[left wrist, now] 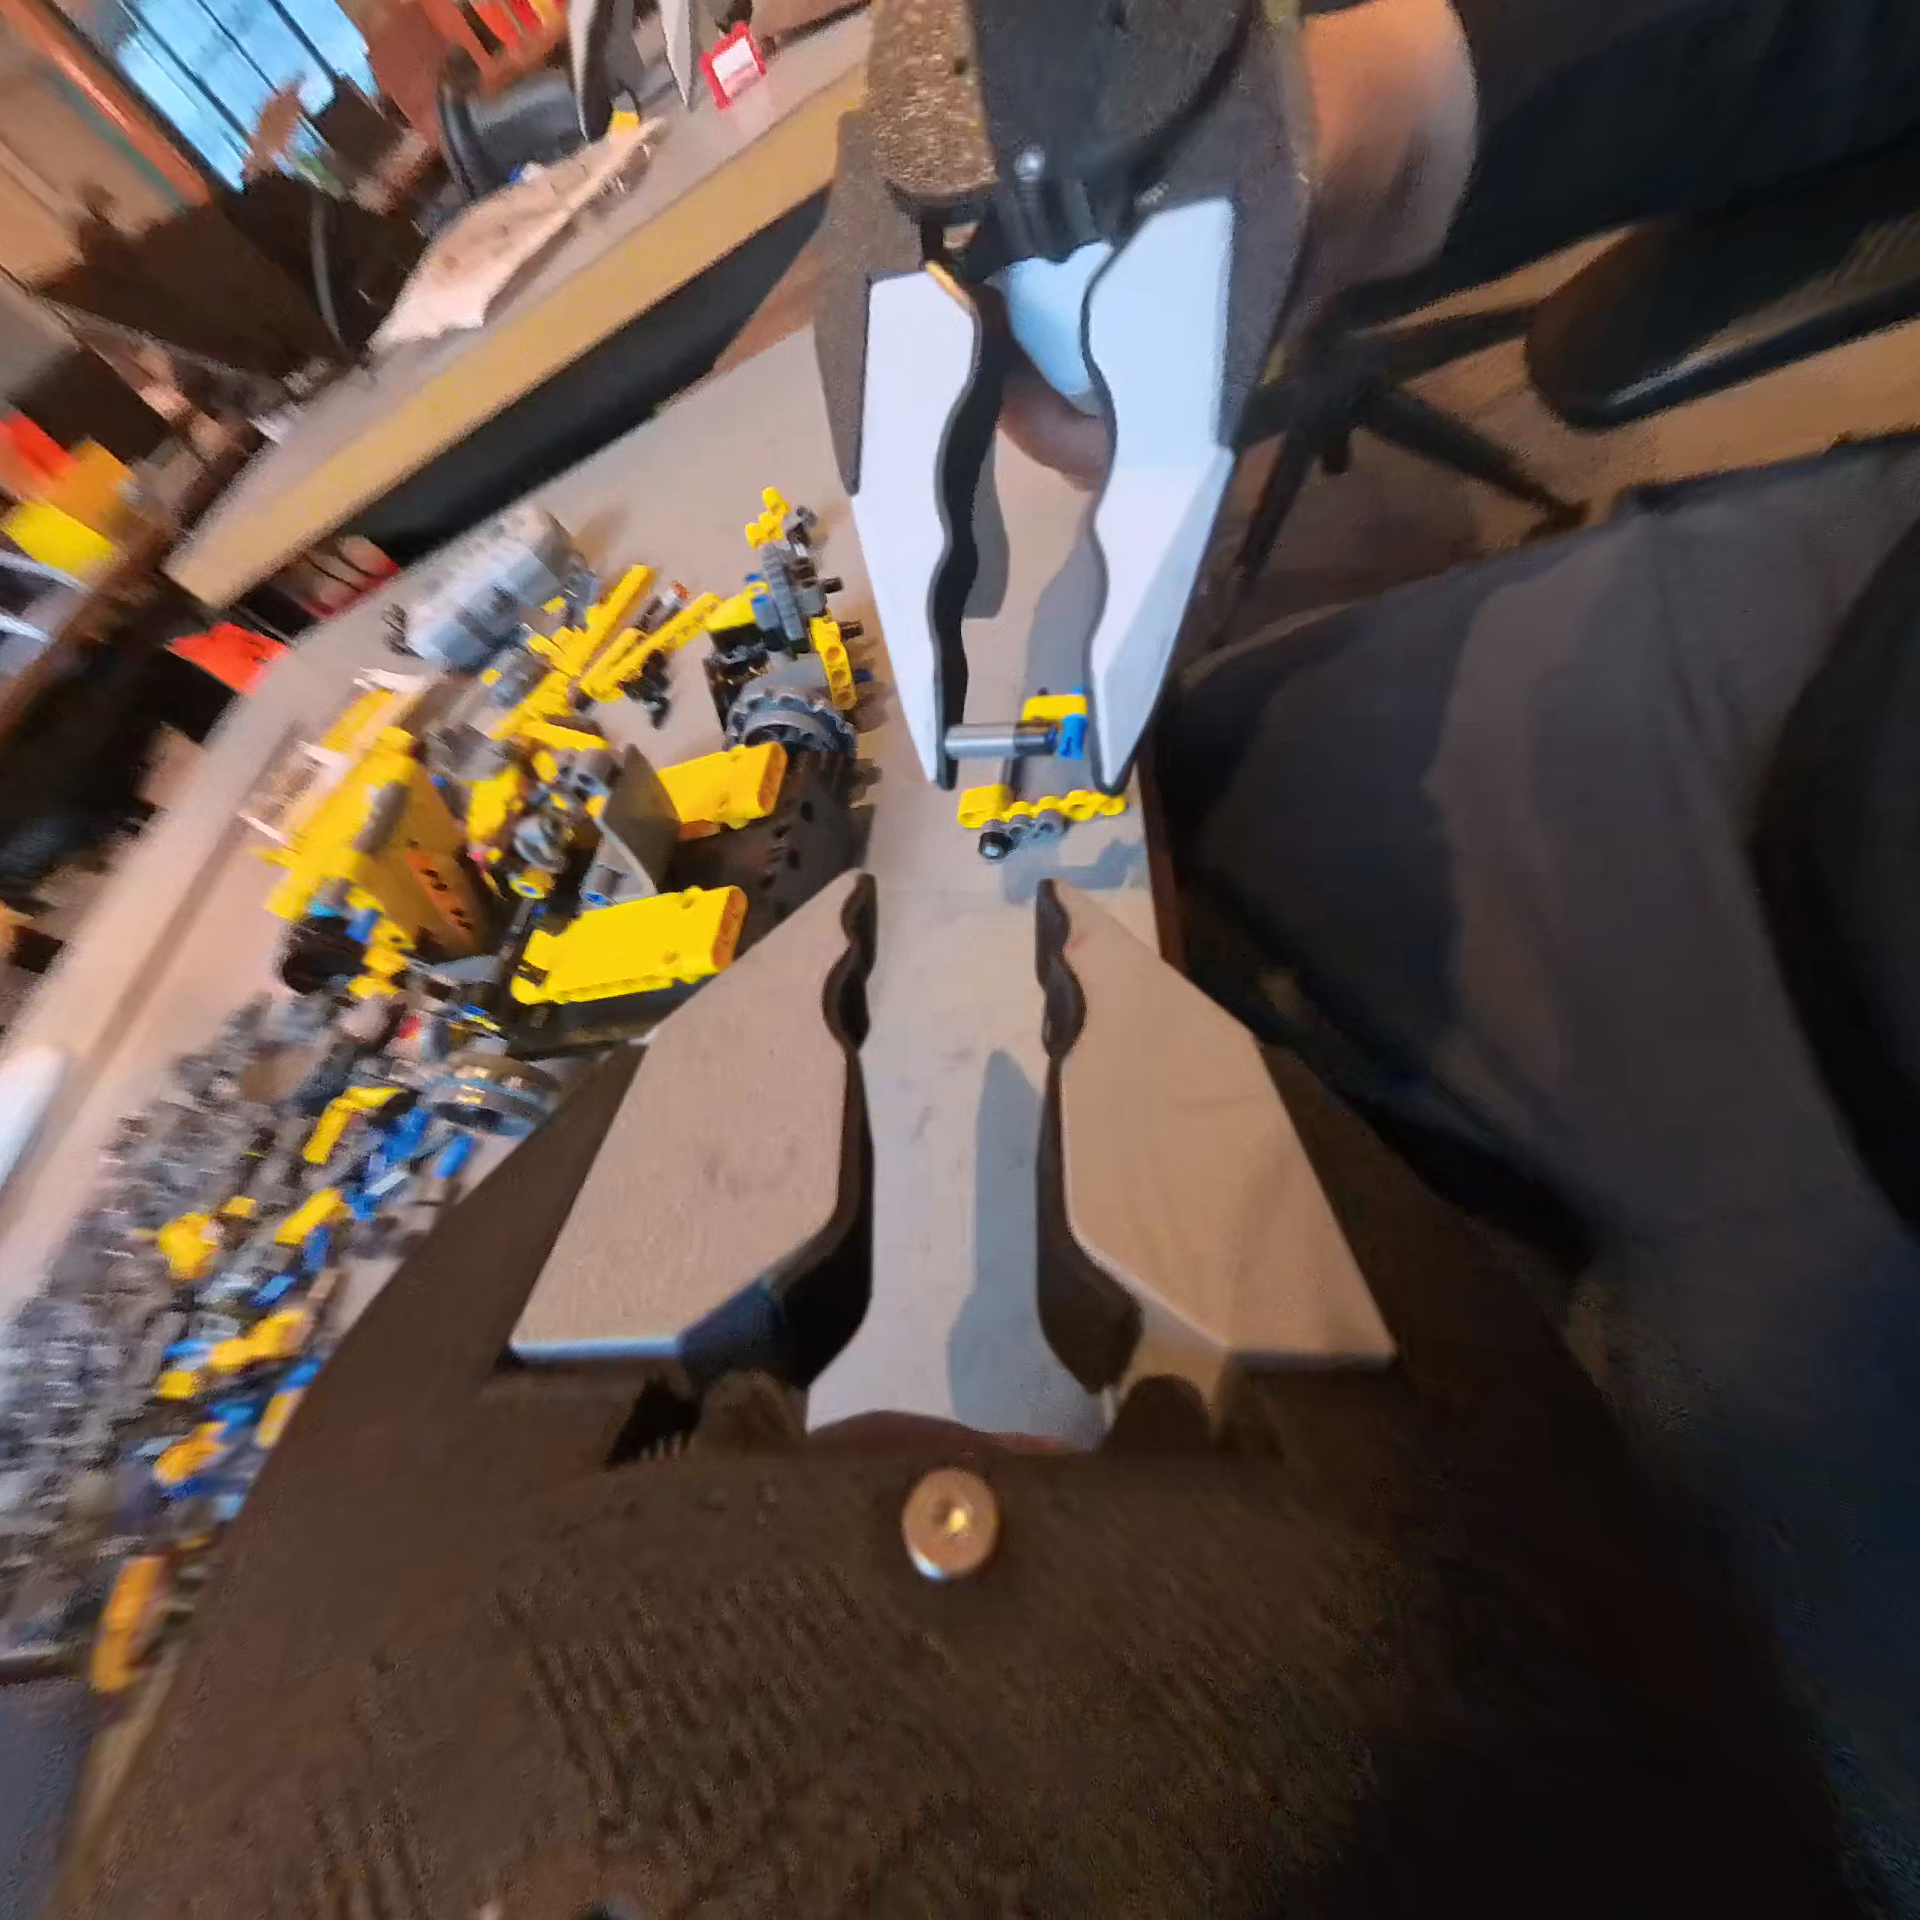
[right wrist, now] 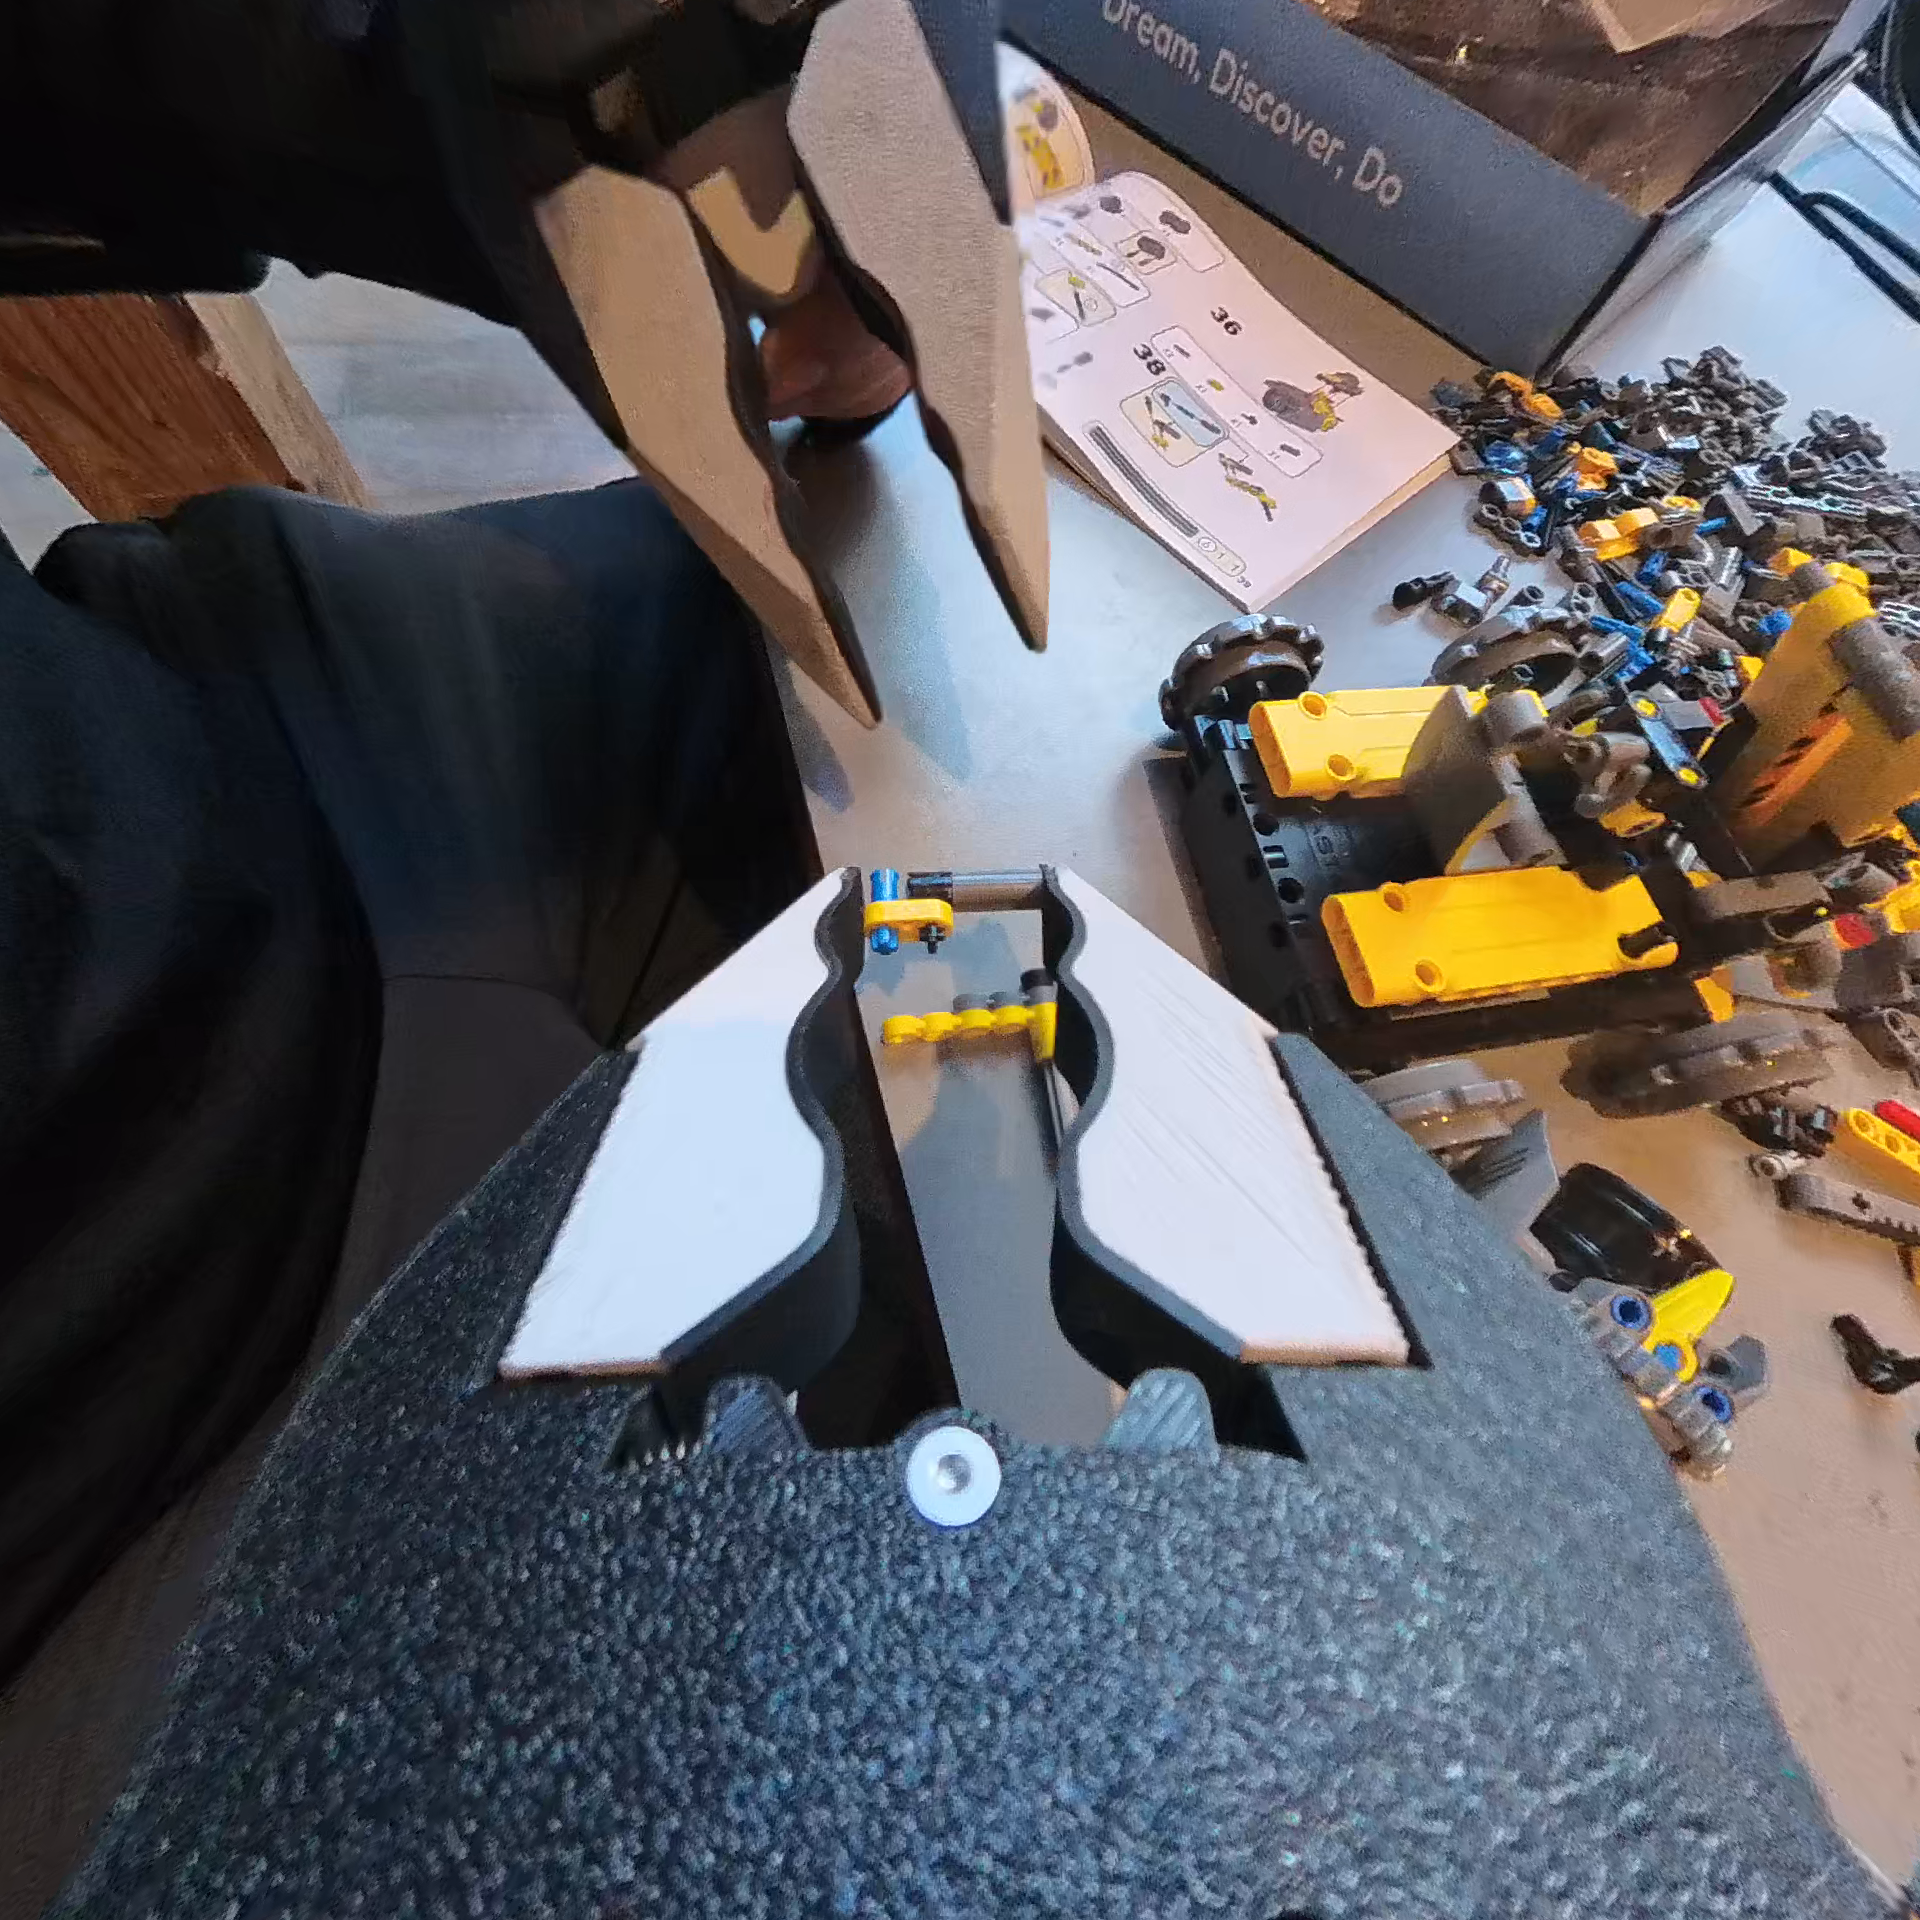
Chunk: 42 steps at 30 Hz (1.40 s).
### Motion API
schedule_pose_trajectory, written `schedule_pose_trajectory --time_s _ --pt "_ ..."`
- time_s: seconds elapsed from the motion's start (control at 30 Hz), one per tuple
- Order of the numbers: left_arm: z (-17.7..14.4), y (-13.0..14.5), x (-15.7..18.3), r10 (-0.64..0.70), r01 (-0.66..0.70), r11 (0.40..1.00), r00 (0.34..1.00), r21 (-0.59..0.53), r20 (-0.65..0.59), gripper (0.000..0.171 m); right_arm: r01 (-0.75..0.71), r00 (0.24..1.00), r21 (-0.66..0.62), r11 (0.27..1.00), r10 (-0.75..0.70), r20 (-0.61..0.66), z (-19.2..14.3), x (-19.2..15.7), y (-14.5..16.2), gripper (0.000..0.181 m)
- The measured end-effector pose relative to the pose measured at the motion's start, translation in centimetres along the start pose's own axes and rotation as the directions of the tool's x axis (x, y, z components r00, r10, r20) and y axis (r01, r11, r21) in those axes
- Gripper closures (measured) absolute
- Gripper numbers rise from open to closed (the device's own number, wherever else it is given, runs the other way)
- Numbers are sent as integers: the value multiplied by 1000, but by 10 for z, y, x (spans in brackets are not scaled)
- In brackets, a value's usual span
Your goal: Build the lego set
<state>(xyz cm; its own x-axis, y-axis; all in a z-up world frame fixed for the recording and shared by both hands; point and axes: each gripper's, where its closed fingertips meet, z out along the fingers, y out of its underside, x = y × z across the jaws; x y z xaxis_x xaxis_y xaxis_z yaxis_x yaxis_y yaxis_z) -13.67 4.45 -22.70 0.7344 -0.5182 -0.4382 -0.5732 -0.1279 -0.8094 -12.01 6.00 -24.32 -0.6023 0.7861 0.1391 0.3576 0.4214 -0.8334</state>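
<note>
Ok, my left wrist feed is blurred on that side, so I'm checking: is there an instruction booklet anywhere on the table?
Observer: Yes, an open instruction booklet lies beyond the left claw, next to the loose parts pile.
Operator: Good. I only see the right claw gripping the axle piece. Anything behind the booklet?
Observer: A dark box stands along its far edge.

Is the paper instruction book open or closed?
Open. The white paper instruction booklet lies flat on the grey table with its picture pages facing up, beside the dark cardboard box.
</note>
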Motion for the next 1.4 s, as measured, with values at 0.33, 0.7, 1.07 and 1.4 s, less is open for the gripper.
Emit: schedule_pose_trajectory --time_s 0.33,0.7,1.07,1.4 --pt "6 3 9 322 -321 947 936 -29 143 145 -19 999 24 1000 18 33 2 -3 -4 148" --pt "11 5 10 327 -325 945 937 -43 122 147 30 1000 5 1000 -30 2 6 -3 2 148" --pt "10 6 -5 -36 40 997 998 -69 59 148 91 995 11 996 -90 -51 4 2 1 148" --pt "12 -10 5 -401 403 915 895 -29 -194 121 109 993 9 994 -108 -53 3 -2 5 148"
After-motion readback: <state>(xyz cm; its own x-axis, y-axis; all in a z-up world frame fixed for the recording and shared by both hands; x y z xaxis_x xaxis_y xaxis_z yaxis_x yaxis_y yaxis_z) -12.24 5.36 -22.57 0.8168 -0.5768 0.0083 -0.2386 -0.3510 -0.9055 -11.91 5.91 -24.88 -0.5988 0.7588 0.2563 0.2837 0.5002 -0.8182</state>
